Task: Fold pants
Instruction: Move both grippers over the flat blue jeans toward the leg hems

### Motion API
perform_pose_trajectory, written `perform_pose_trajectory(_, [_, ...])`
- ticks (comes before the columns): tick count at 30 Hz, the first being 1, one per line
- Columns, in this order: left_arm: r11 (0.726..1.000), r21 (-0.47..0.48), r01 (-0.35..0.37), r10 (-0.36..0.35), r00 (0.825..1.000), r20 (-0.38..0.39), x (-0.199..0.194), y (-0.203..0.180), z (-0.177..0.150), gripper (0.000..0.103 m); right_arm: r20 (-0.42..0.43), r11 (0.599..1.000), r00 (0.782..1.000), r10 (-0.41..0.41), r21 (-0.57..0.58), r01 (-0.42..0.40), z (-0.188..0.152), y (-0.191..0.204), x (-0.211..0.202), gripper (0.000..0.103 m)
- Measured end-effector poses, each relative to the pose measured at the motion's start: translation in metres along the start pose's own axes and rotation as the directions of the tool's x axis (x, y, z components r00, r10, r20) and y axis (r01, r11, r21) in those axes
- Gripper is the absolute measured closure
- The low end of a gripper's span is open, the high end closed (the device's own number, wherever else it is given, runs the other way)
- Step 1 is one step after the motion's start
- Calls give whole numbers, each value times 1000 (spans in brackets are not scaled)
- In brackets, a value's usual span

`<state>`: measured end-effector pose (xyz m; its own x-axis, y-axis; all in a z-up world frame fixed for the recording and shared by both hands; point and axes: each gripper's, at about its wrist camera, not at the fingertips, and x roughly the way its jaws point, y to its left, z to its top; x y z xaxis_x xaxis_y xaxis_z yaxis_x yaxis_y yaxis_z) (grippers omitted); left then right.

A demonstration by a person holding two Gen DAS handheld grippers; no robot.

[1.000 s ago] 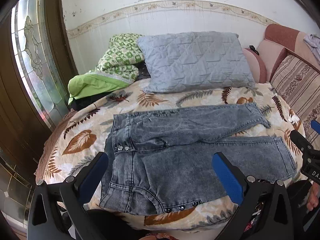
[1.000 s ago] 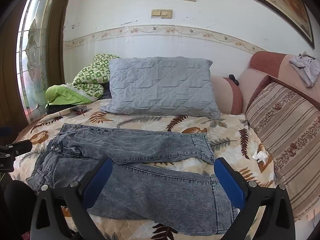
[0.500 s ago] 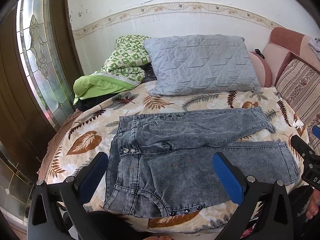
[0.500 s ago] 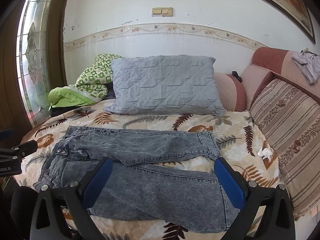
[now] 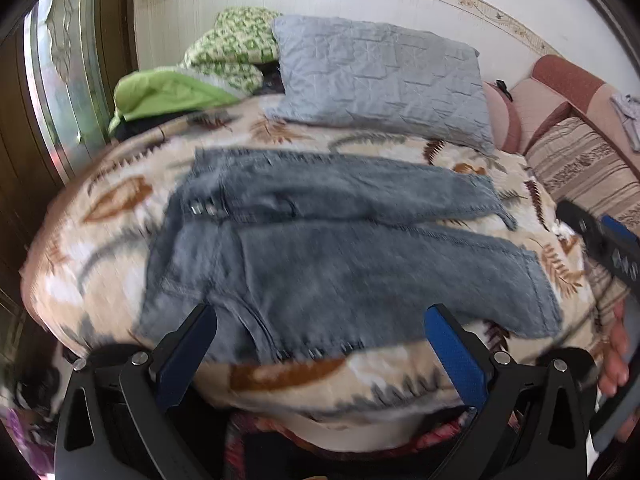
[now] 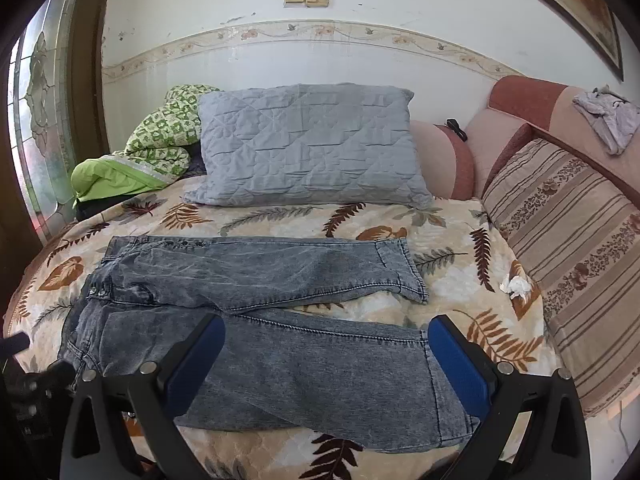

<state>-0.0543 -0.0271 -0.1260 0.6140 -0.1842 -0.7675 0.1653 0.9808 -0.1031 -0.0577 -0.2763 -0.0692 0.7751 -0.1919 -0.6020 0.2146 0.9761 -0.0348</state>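
Grey-blue denim pants (image 5: 320,248) lie flat on the leaf-patterned bedspread (image 5: 112,200), waist to the left, two legs spread to the right; they also show in the right wrist view (image 6: 256,316). My left gripper (image 5: 320,344) is open and empty, above the near waist edge. My right gripper (image 6: 326,356) is open and empty, above the near leg. The right gripper's side also shows at the right edge of the left wrist view (image 5: 600,236). The left wrist view is blurred.
A grey quilted pillow (image 6: 308,148) and a green blanket (image 6: 148,148) lie at the bed's head. A striped cushion (image 6: 572,232) lines the right side. A crumpled white tissue (image 6: 516,285) lies by it. A stained-glass door (image 6: 36,120) stands left.
Both grippers have moved nearer to the pants and lower. The left wrist view has swung right and tilted. The pants lie as before. Both jaws stay open.
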Motion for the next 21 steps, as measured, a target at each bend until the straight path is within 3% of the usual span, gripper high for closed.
perform_pose_trajectory(4, [1000, 5, -20, 20, 1000, -10, -10, -2, -11, 0, -1, 1000, 1000, -3, 3, 3, 1, -3, -1, 0])
perform_pose_trajectory(9, [993, -50, 109, -106, 993, 59, -34, 8, -13, 0, 20, 1000, 1000, 3, 2, -3, 2, -3, -7, 0])
perform_pose_trajectory(11, [992, -40, 123, -120, 990, 72, -40, 6, -13, 0, 27, 1000, 1000, 3, 0, -3, 4, -3, -10, 0])
perform_pose_trajectory(16, [973, 69, 219, -223, 973, 51, -44, -14, -13, 0, 43, 1000, 999, 7, 4, -7, 8, -6, -15, 0])
perform_pose_trajectory(21, [970, 148, 193, -204, 977, 62, -47, -30, -12, 0, 49, 1000, 999, 5, 7, -5, 10, -8, -15, 0])
